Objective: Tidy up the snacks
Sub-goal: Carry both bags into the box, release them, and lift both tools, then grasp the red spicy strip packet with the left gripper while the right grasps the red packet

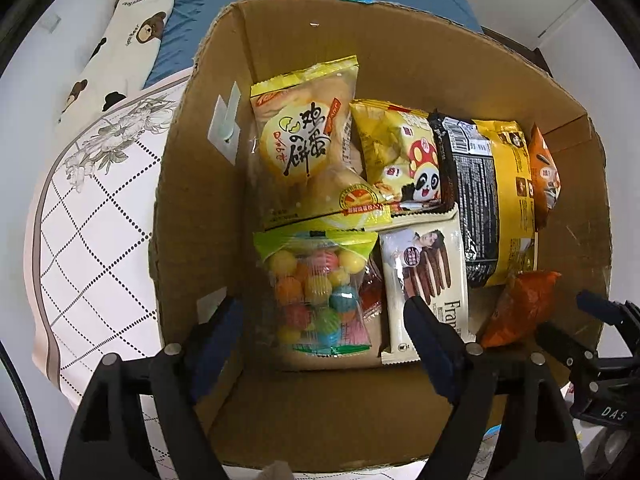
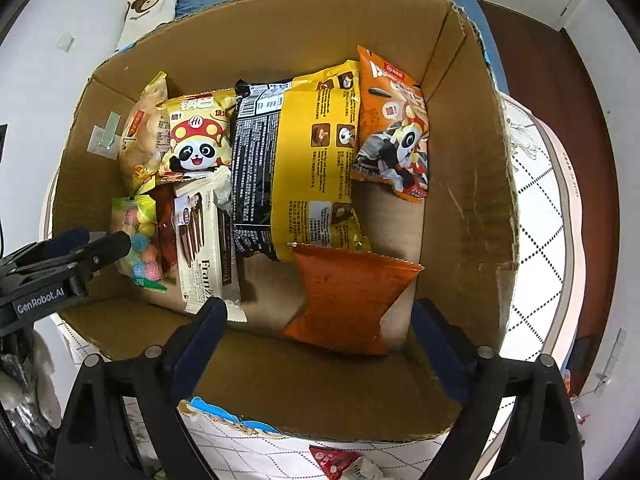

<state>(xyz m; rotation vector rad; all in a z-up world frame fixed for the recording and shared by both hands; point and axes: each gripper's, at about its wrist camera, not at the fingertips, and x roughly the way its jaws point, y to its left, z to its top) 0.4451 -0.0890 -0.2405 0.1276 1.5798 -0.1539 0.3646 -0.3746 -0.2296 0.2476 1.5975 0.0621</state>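
Both grippers are wide open and empty over the cardboard box (image 2: pixel 472 152), candy-ball bag (image 1: pixel 316 292) under the left gripper (image 1: pixel 324 316), orange packet (image 2: pixel 348 296) under the right gripper (image 2: pixel 320 320), so I'd lift straight up without snagging the wrappers.

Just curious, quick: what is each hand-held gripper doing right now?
Left hand-held gripper: open, holding nothing.
Right hand-held gripper: open, holding nothing.
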